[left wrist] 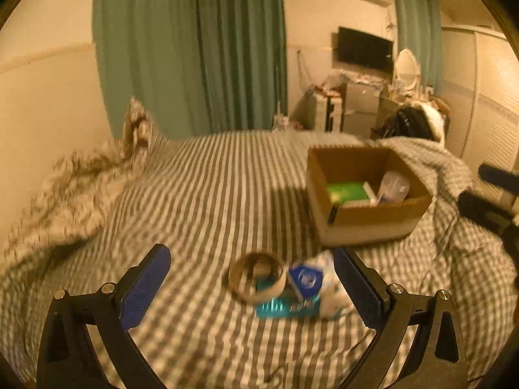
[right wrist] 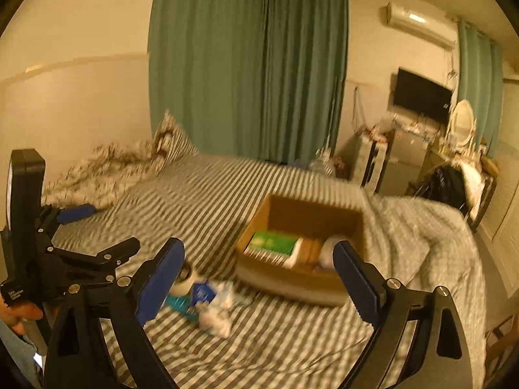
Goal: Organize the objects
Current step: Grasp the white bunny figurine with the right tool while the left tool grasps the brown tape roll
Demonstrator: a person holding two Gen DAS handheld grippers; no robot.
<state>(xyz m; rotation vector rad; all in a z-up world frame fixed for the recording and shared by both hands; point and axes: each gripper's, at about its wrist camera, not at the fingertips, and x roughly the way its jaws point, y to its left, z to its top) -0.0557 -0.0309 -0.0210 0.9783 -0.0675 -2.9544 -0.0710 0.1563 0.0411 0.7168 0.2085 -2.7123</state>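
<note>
A: Which items await sorting?

B: A brown cardboard tape ring (left wrist: 257, 280), a flat teal packet (left wrist: 285, 308) beneath it, a blue-labelled white pouch (left wrist: 306, 277) and a crumpled white wrapper (left wrist: 331, 295) lie touching one another on the grey-and-white striped bedsheet (left wrist: 211, 194), near the open brown cardboard box (left wrist: 366, 223).

A: And inside the box?

B: A green-and-white carton (left wrist: 347, 193) and a translucent plastic container (left wrist: 394, 186). Judged from this, part of the tidying is done; the cluster on the sheet remains.

A: The grippers?

B: The left gripper (left wrist: 256, 288) has its blue pads spread wide, empty, framing the cluster. The right gripper (right wrist: 259, 278) is likewise spread and empty, between cluster and box.

A: Surroundings?

B: A rumpled checked blanket (left wrist: 438, 168) beside the box; green curtains (left wrist: 194, 48) behind.
</note>
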